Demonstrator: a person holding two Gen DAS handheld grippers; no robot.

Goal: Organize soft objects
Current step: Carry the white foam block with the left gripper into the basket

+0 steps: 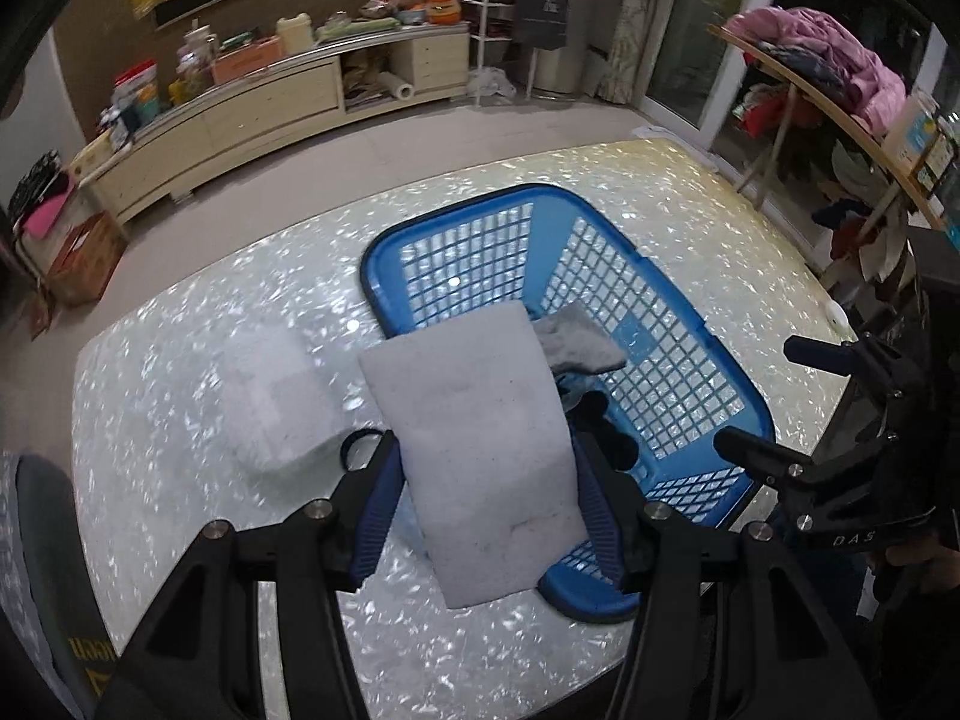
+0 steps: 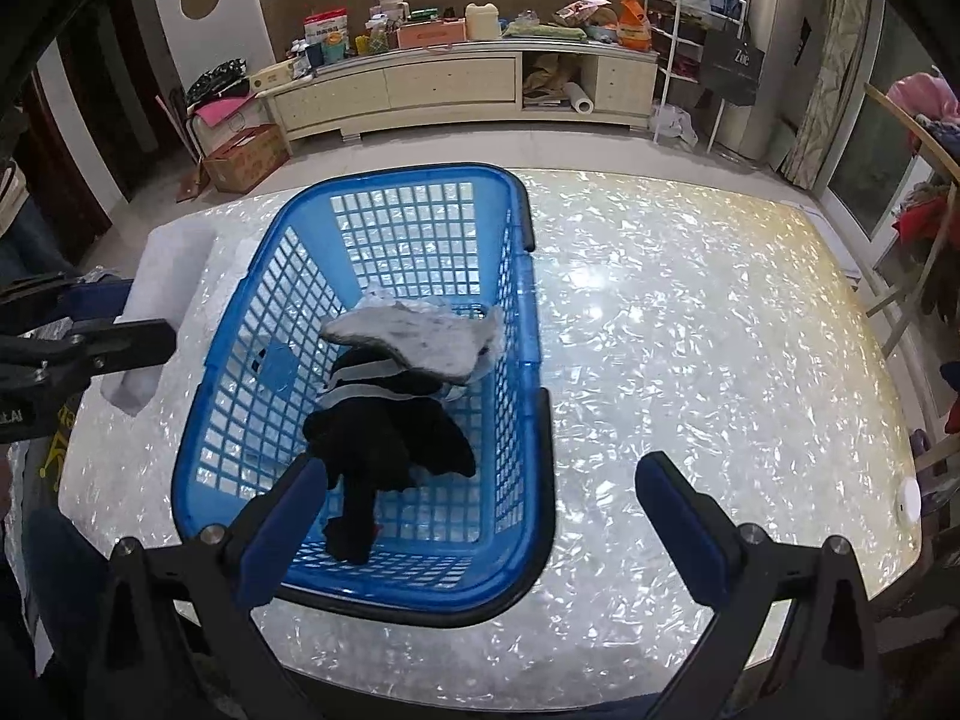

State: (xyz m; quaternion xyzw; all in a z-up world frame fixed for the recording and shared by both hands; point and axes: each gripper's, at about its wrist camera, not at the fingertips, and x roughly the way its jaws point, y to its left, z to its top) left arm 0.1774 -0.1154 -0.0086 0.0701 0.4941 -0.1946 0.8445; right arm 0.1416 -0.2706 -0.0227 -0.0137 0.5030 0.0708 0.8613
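Note:
My left gripper (image 1: pixel 489 495) is shut on a white foam pad (image 1: pixel 474 420) and holds it above the near left rim of the blue mesh basket (image 1: pixel 708 324). The pad also shows in the right wrist view (image 2: pixel 162 288), beside the basket's (image 2: pixel 522 276) left wall. In the basket lie a grey cloth (image 2: pixel 420 336), a striped cloth (image 2: pixel 366 378) and a black cloth (image 2: pixel 384 450). The grey cloth also shows in the left wrist view (image 1: pixel 576 345). My right gripper (image 2: pixel 480 504) is open and empty above the basket's near right corner; it also shows in the left wrist view (image 1: pixel 774 396).
The basket stands on a shiny pearl-patterned table (image 2: pixel 690 330). The pad's pale reflection (image 1: pixel 282 402) shows on the table to the left. A small white disc (image 2: pixel 911 498) lies at the table's right edge. A long cabinet (image 2: pixel 456 90) stands across the floor; a clothes-laden shelf (image 1: pixel 840 78) is at right.

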